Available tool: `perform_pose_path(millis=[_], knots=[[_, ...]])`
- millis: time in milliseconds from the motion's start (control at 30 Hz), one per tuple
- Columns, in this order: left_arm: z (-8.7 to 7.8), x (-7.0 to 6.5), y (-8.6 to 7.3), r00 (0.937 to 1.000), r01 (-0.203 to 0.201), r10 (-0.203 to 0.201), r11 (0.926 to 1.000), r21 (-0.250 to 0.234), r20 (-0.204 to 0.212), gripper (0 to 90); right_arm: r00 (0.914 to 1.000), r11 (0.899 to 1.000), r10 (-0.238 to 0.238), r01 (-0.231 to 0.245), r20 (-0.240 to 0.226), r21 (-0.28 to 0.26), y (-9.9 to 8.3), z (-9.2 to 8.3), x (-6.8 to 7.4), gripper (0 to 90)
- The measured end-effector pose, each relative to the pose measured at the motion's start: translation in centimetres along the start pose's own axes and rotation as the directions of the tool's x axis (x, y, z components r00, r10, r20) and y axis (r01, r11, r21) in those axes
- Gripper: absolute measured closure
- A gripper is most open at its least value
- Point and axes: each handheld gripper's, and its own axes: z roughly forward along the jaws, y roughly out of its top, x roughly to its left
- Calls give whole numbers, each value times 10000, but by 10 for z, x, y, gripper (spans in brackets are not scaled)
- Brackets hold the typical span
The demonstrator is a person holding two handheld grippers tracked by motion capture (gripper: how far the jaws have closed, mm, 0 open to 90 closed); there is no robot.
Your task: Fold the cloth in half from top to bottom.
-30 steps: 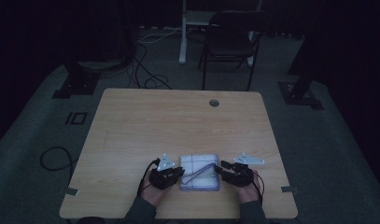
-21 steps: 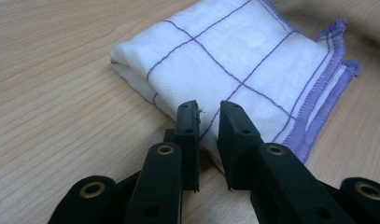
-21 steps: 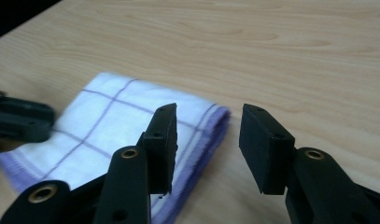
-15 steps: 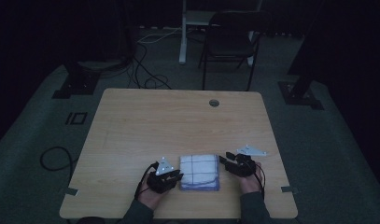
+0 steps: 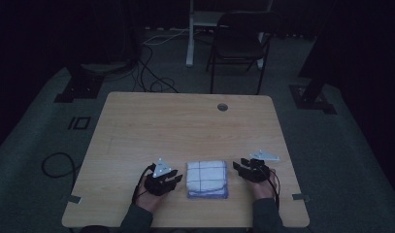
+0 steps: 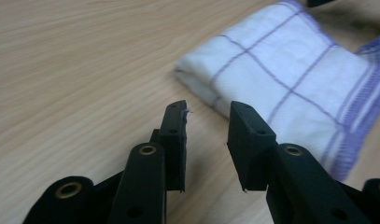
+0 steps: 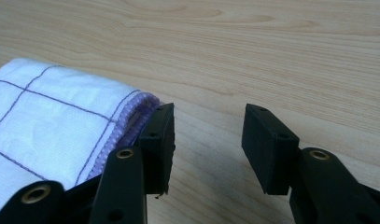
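We see a folded white cloth (image 5: 207, 178) with thin purple check lines and a purple hem lying flat on the wooden tabletop (image 5: 185, 126), near its front edge and between our two hands. The left tongs (image 5: 172, 181) sit just beside the cloth's left side; in the left gripper view (image 6: 207, 122) their jaws stand apart over bare wood, having just been opening, with nothing between them, and the folded edge of the cloth (image 6: 290, 79) lies just ahead and to the right of the tips. The right tongs (image 5: 239, 168) sit just beside the cloth's right side; in the right gripper view (image 7: 209, 128) their jaws also stand wide apart and have just been opening further, with only bare wood in the gap, while the hemmed edge of the cloth (image 7: 61, 126) lies against the outer side of the left-hand jaw. Beyond the tabletop, a dark chair (image 5: 241, 46) stands on the grey floor.
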Motion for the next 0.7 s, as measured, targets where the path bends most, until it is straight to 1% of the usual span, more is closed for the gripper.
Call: perform_pose_path(millis=[67,200,233,300,400,433,467,567,700], knots=[[-2,6,0,9998,124,-123,9999,48,-133,667,10000,10000,-77,77,60,32,0,1,0,542],[-3,19,-2,9981,263,-250,9994,224,-557,642,9996,9998,-141,138,251,108,0,1,-1,540],[-2,24,-3,9966,368,-348,9990,258,-746,638,9993,9998,-146,142,334,114,0,1,-2,540],[-2,31,-3,9947,485,-456,9984,299,-917,630,9991,9999,-92,88,410,84,0,0,-4,541],[-4,40,-3,9907,678,-654,9976,163,-1195,626,9988,10000,-8,7,485,24,-1,-1,-7,541],[-4,40,-3,9907,678,-654,9976,163,-1195,622,9988,10000,-8,7,485,24,-1,-1,-7,541],[-5,43,-4,9882,737,-712,9972,133,-1357,622,9988,10000,1,-2,485,24,-1,-1,-8,541],[-6,47,-5,9853,834,-810,9965,97,-1501,614,9987,10000,-17,15,506,41,-1,-1,-8,541],[-6,49,-5,9838,869,-845,9962,82,-1583,609,9987,10000,-19,17,515,32,0,-1,-9,542]])
